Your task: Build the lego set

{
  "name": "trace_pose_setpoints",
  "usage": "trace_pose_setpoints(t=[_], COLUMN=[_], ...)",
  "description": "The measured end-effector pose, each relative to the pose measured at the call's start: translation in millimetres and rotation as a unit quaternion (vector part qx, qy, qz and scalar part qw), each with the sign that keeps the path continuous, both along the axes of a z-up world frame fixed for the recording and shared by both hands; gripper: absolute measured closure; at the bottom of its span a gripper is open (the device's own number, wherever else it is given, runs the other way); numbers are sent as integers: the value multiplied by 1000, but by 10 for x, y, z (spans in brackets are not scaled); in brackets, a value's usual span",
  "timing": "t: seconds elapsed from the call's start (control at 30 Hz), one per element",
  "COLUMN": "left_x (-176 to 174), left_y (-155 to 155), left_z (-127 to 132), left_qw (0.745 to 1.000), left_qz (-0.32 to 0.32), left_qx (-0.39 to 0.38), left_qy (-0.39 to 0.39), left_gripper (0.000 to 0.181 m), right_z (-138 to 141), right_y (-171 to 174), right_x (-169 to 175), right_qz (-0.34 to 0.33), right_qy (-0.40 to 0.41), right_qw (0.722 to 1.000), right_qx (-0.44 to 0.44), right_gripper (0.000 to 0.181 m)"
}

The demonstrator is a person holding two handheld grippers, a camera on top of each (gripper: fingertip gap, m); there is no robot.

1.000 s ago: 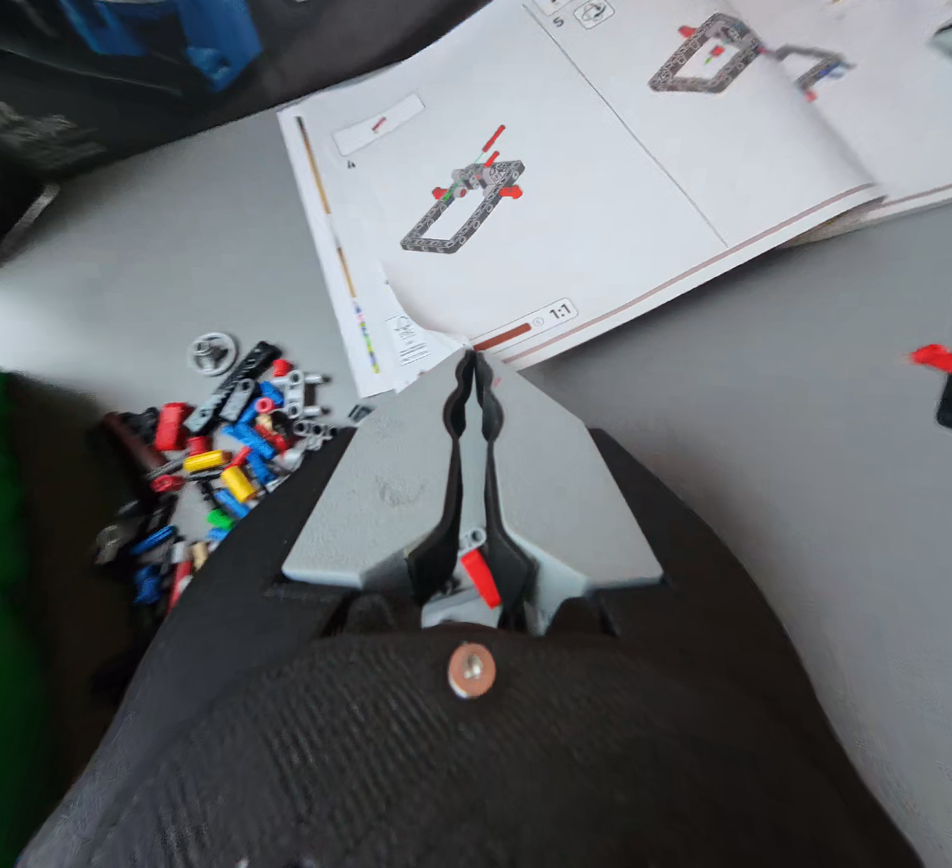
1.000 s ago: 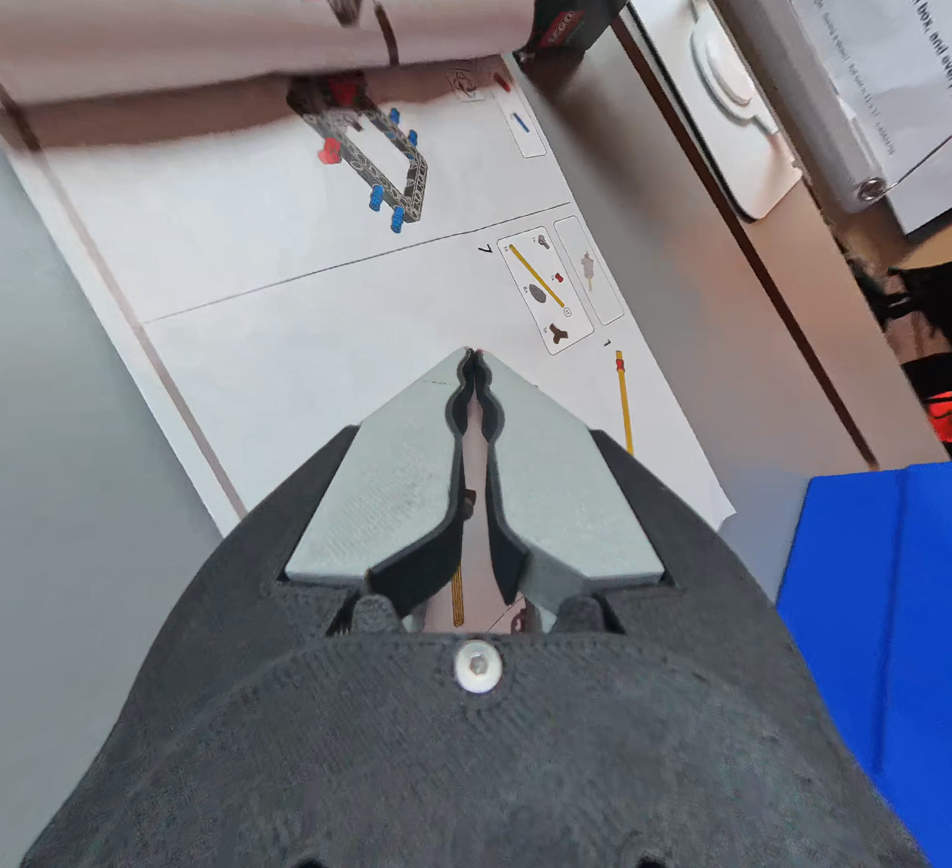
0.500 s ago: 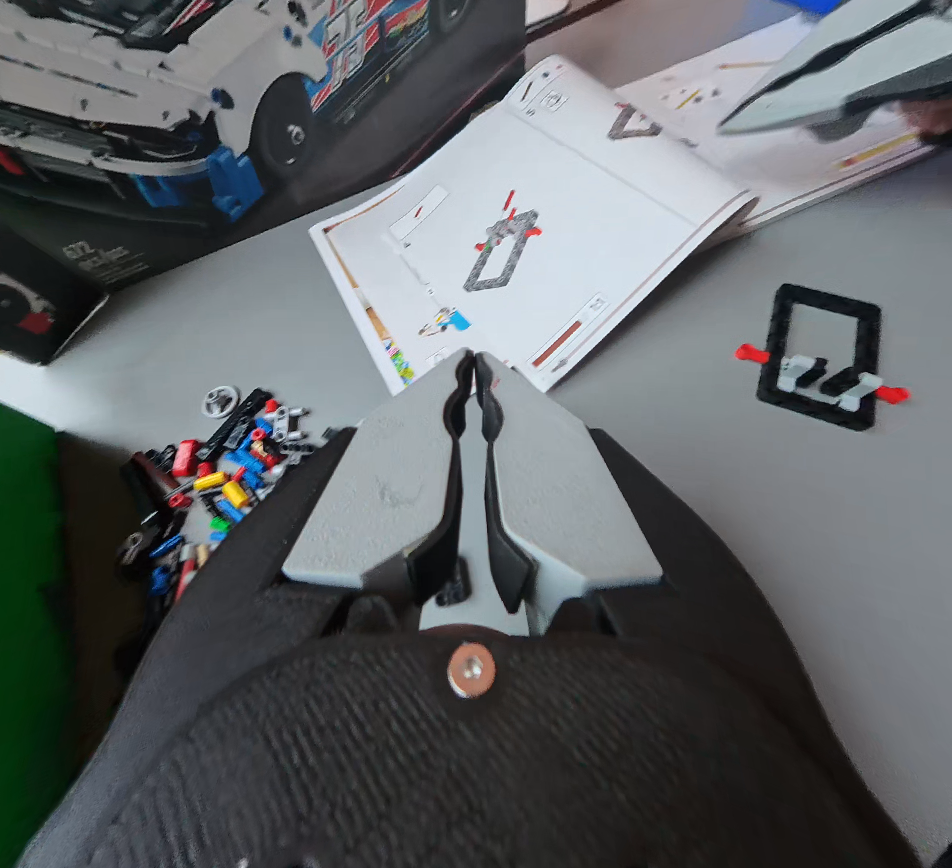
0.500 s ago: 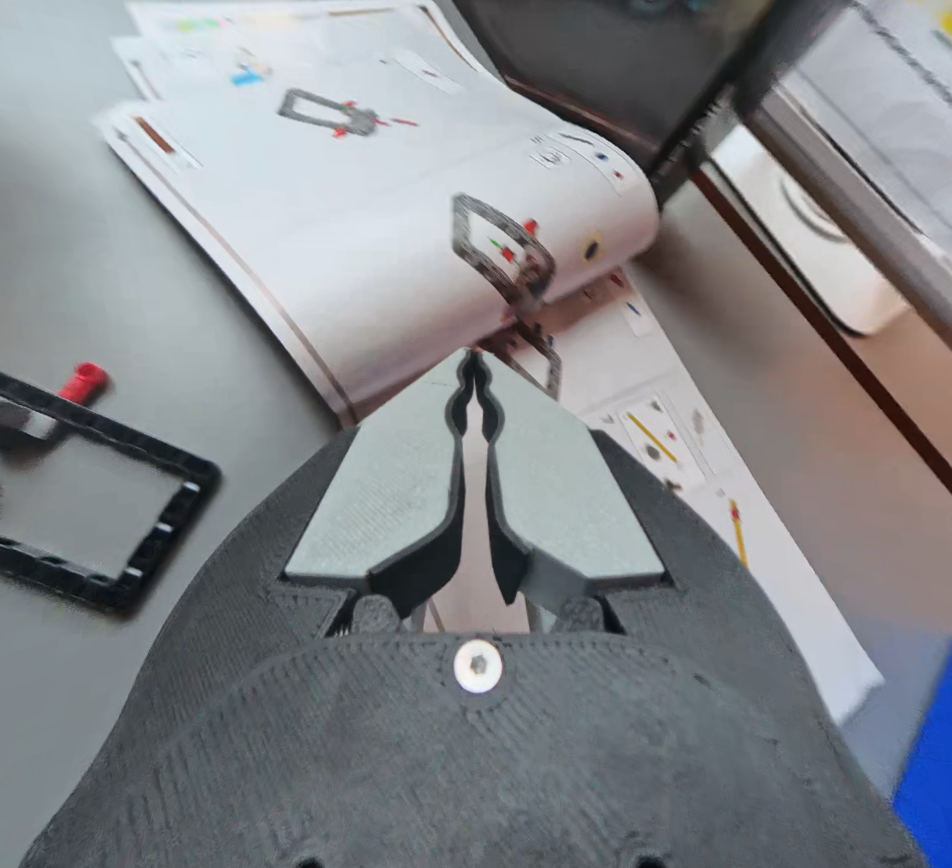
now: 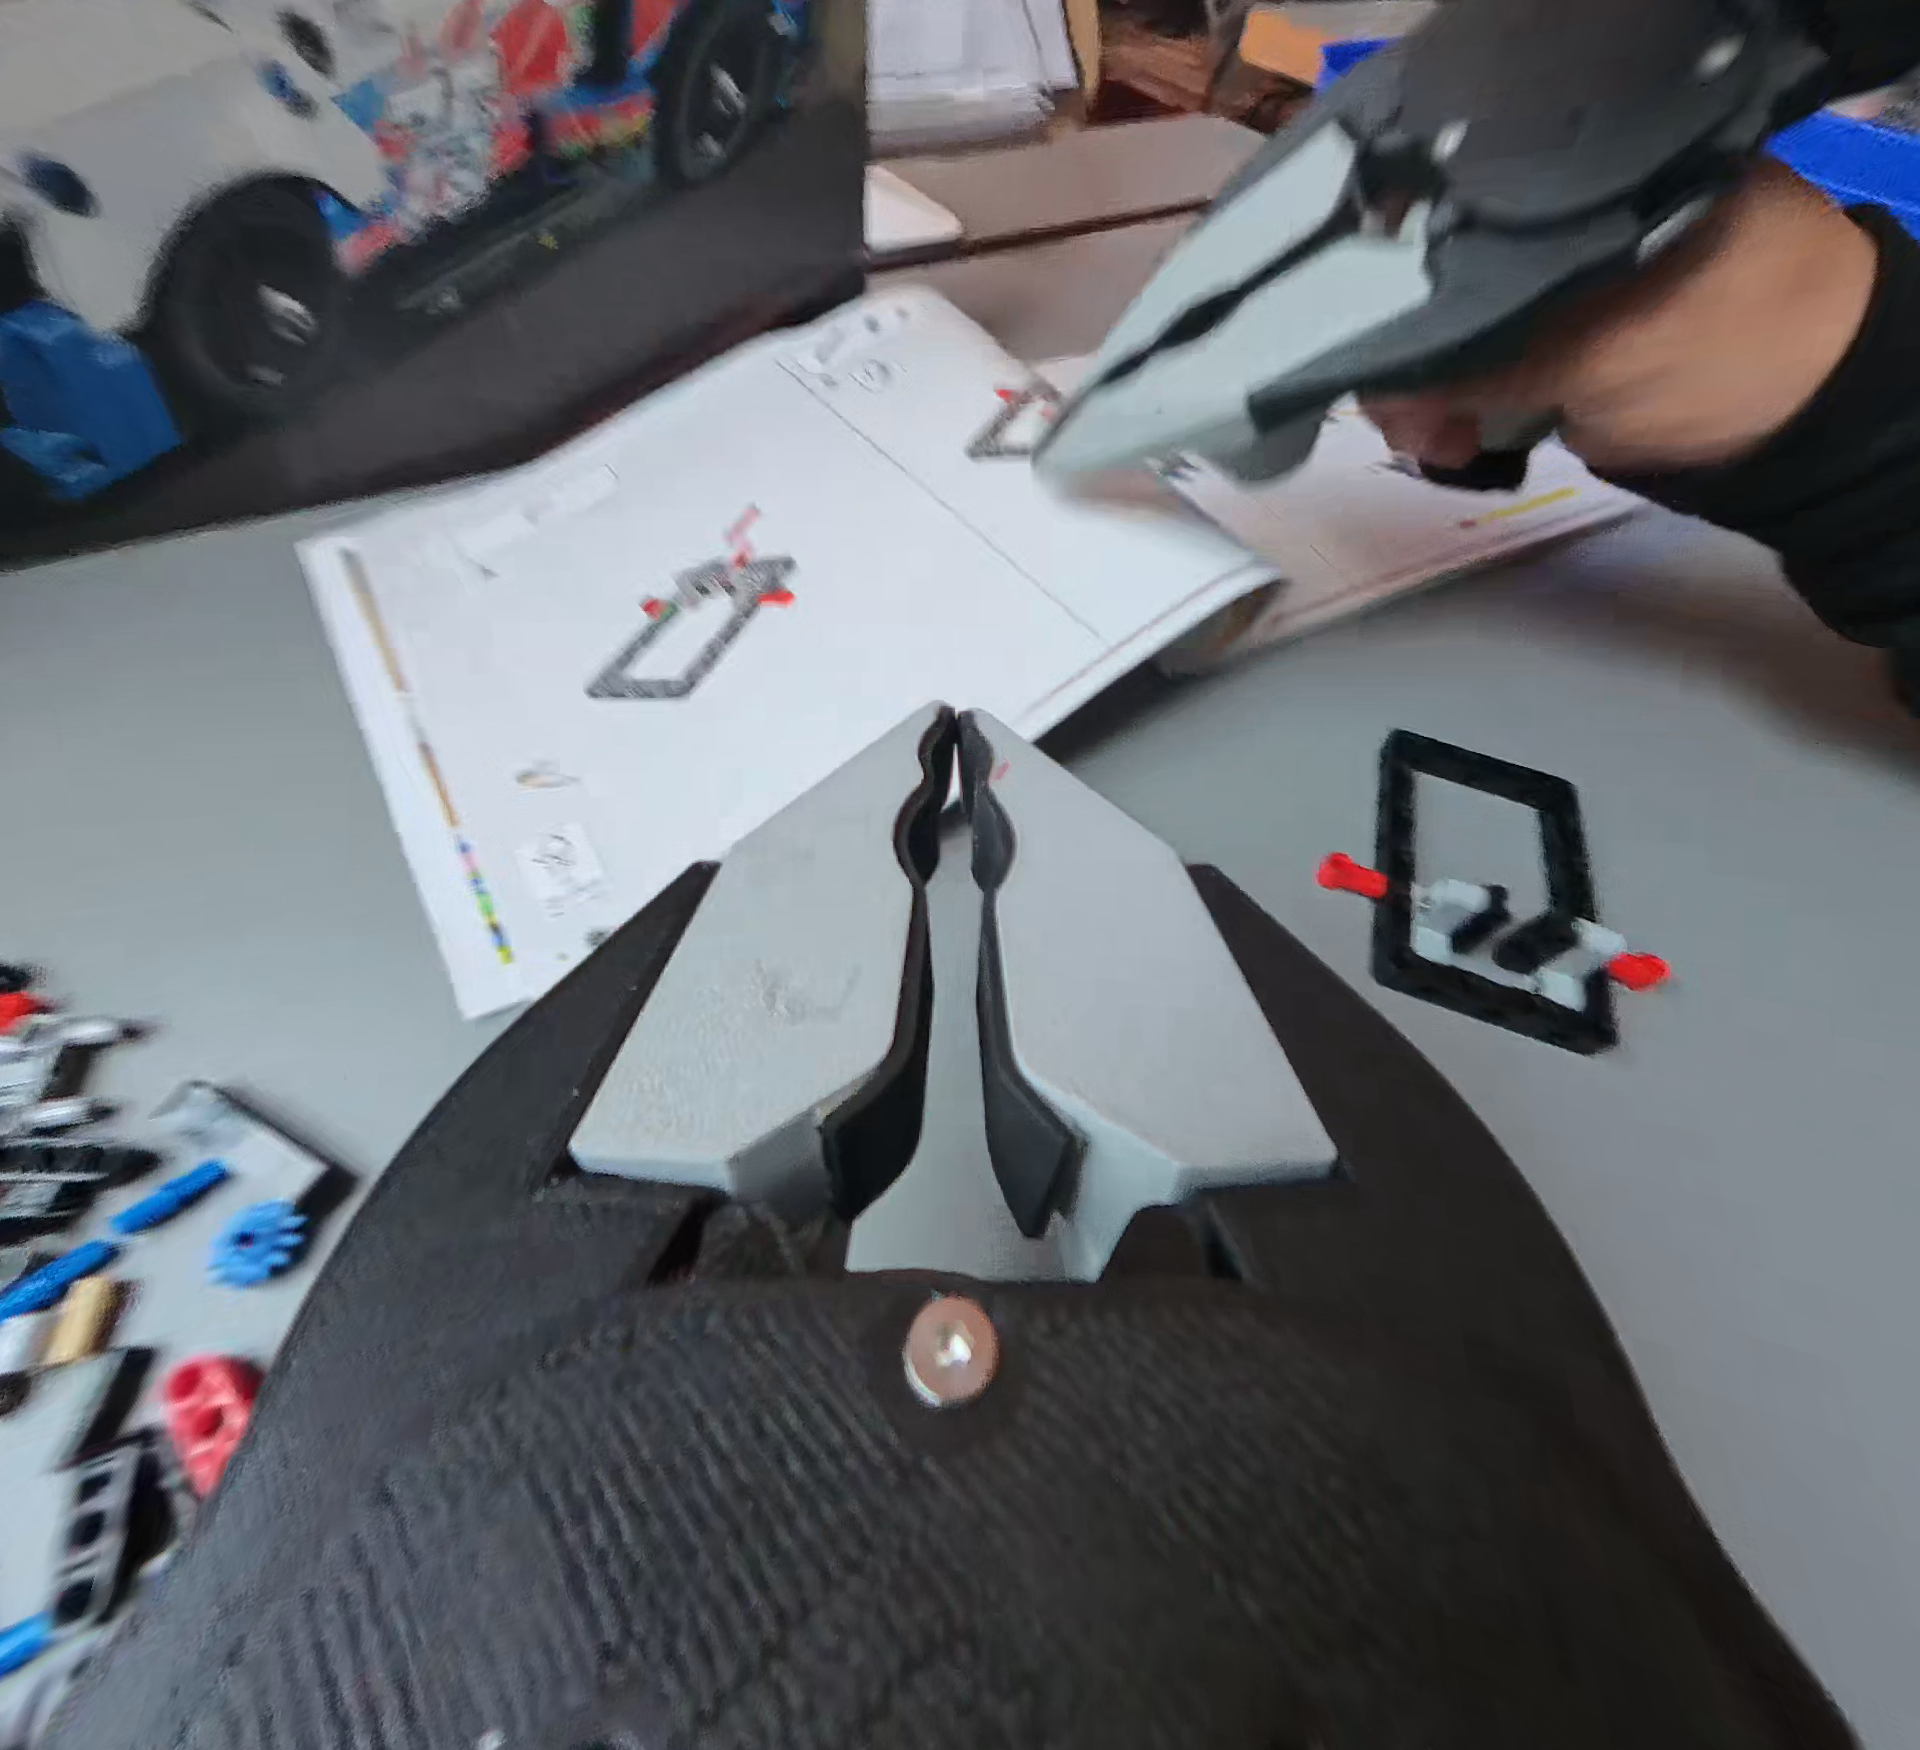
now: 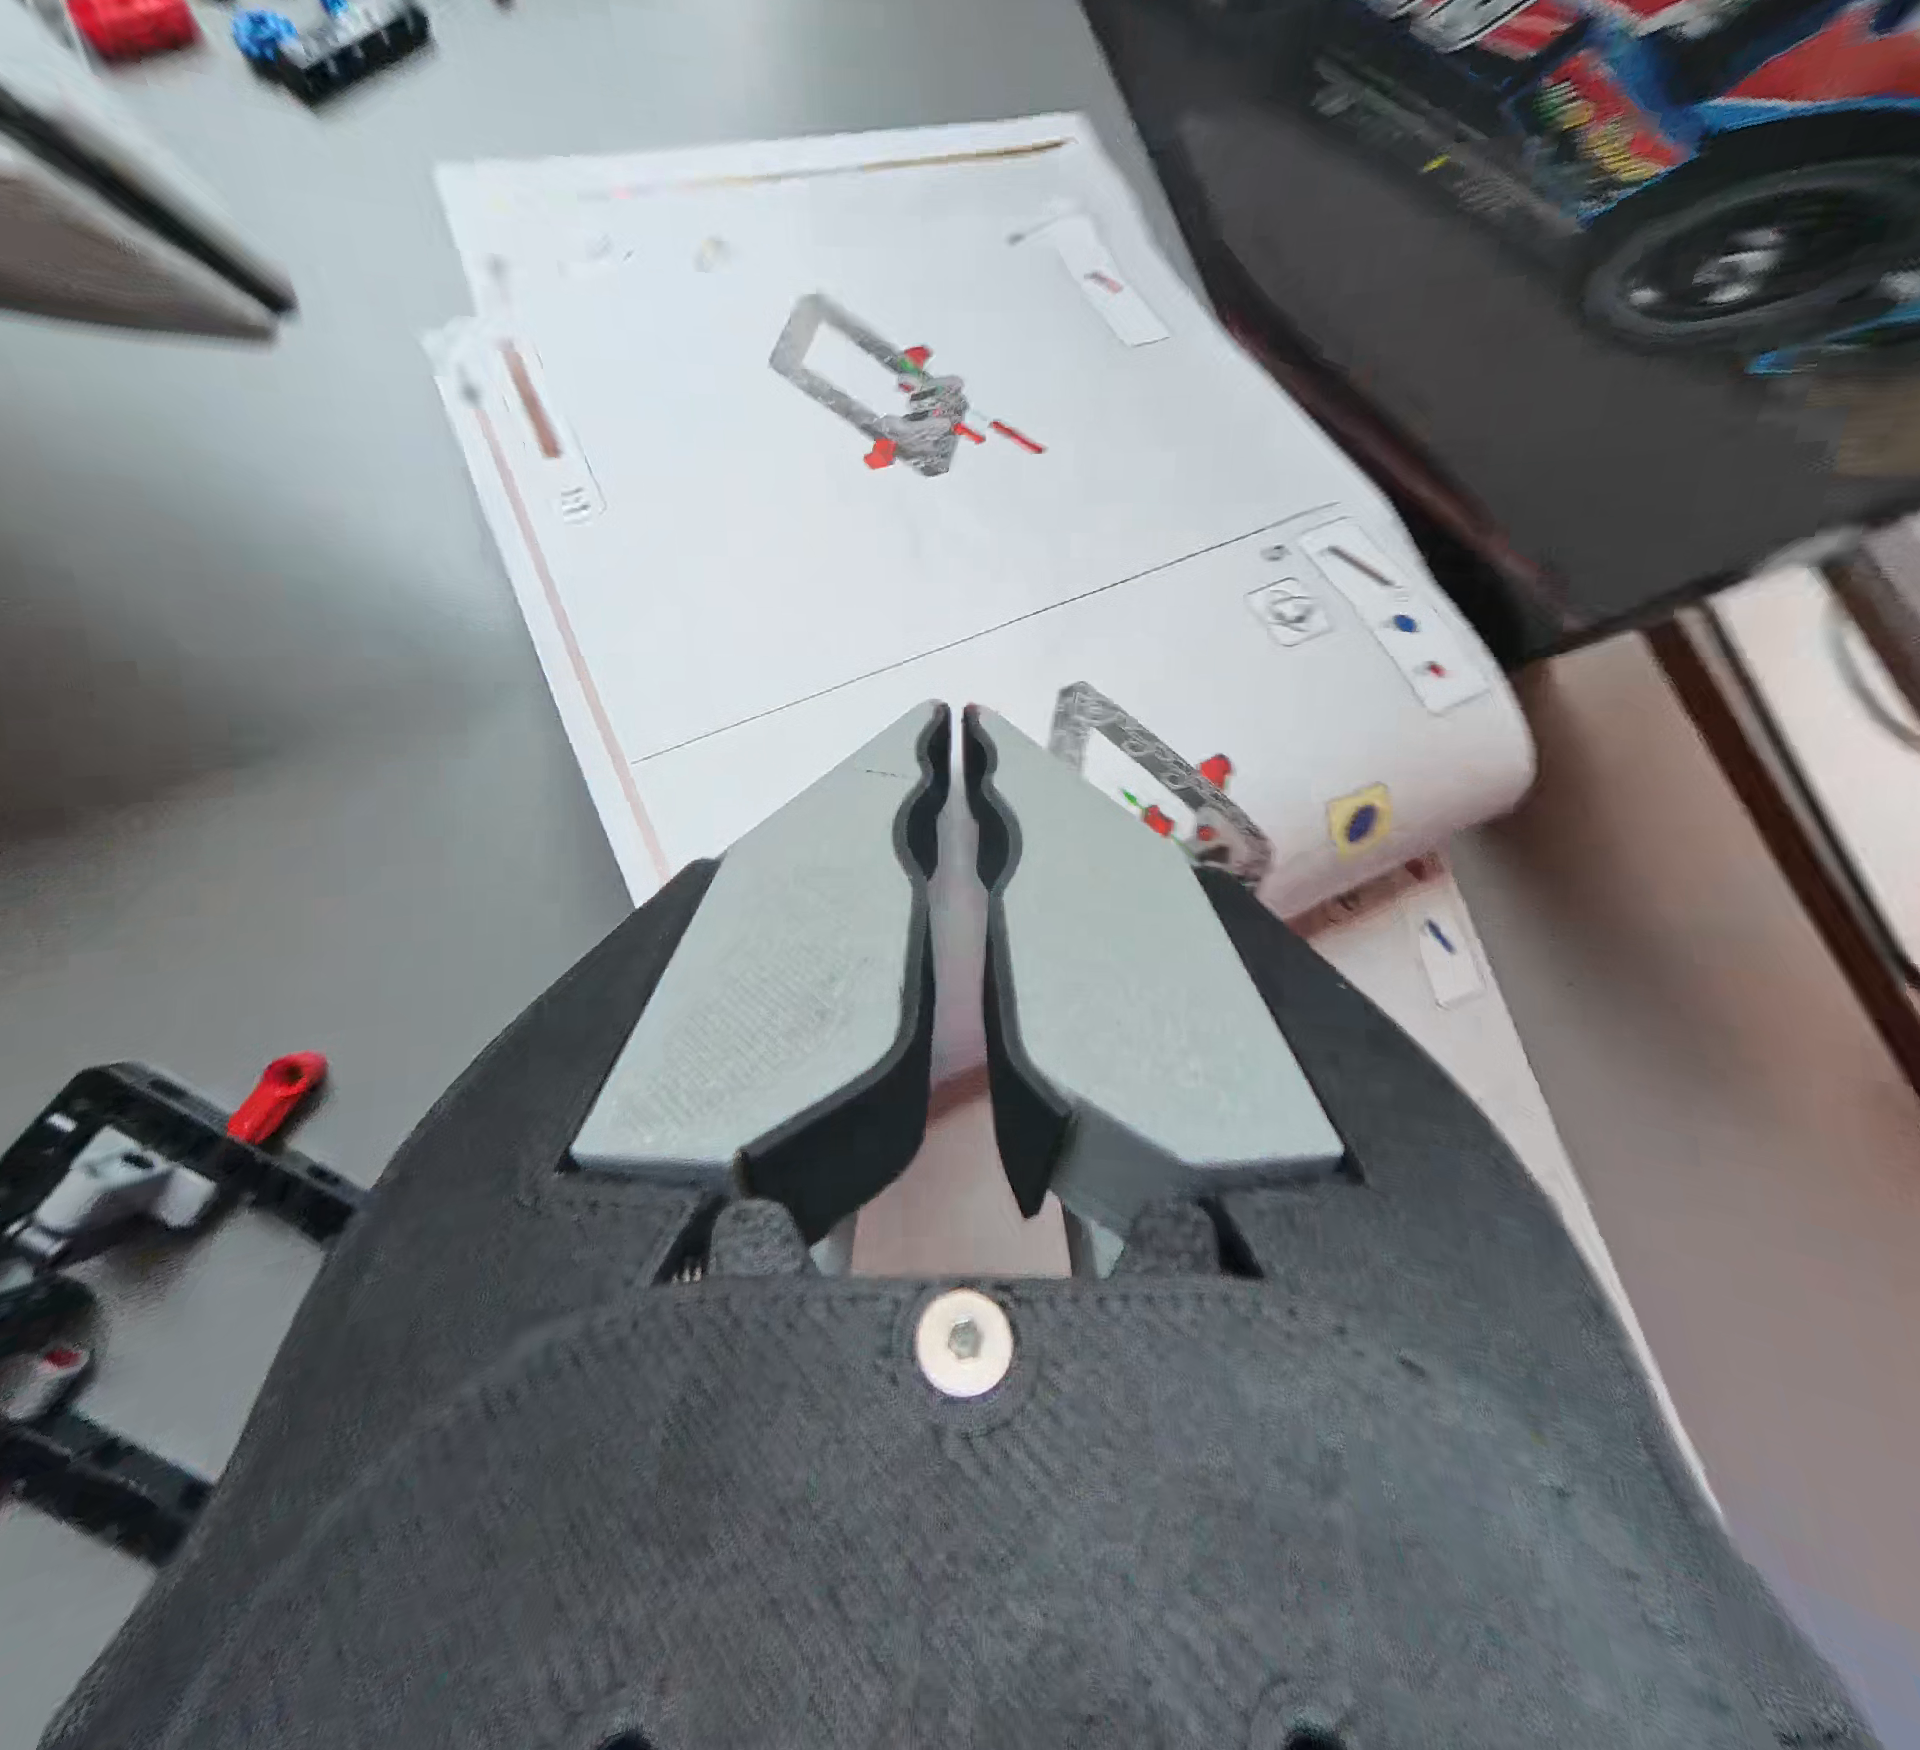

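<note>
Our left gripper [image 5: 956, 724] hangs above the table [image 5: 1558, 1285], fingers pinched together on nothing. Just right lies the black frame [image 5: 1397, 869] with red pins. Beyond, our right gripper [image 6: 956, 713], nearly closed and empty, hovers over the open manual [image 6: 810, 557]; the box [image 5: 416, 142] stands behind.

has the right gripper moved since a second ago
Yes. The right gripper has pulled back along the instruction booklet, from its far pages toward the page nearer the black frame.

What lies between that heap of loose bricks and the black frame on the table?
In the left wrist view, the left tongs hang between the loose bricks and black frame.
</note>
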State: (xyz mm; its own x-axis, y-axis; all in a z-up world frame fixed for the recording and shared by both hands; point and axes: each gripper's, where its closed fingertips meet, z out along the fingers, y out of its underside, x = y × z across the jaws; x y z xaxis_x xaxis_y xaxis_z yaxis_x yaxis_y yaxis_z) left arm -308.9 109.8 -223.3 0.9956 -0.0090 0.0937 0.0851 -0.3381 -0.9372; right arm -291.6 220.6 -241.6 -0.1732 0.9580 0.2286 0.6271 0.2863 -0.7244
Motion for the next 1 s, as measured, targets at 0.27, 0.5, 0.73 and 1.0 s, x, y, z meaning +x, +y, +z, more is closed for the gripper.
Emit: trace_pose_setpoints(t=[0.27, 0.5, 0.73, 1.0], left_x=[153, 261, 271, 238], left_y=[-41, -39, -22, -6], left_z=[-17, 55, 11, -54], left_qw=[998, 996, 995, 995], left_qz=[-23, -43, -47, -44], left_qx=[-8, 11, 2, -11], left_qy=[-58, -72, -84, -84], left_gripper=[181, 181, 181, 181], right_z=[-167, -200, -433, -446], right_y=[1017, 419, 312, 250], right_x=[810, 218, -16, -82], right_qz=[-119, -4, 18, -5], right_qy=[-30, -28, -90, -83], right_qw=[992, 1000, 994, 995], right_qx=[31, 13, 51, 56], right_gripper=[181, 181, 181, 181])
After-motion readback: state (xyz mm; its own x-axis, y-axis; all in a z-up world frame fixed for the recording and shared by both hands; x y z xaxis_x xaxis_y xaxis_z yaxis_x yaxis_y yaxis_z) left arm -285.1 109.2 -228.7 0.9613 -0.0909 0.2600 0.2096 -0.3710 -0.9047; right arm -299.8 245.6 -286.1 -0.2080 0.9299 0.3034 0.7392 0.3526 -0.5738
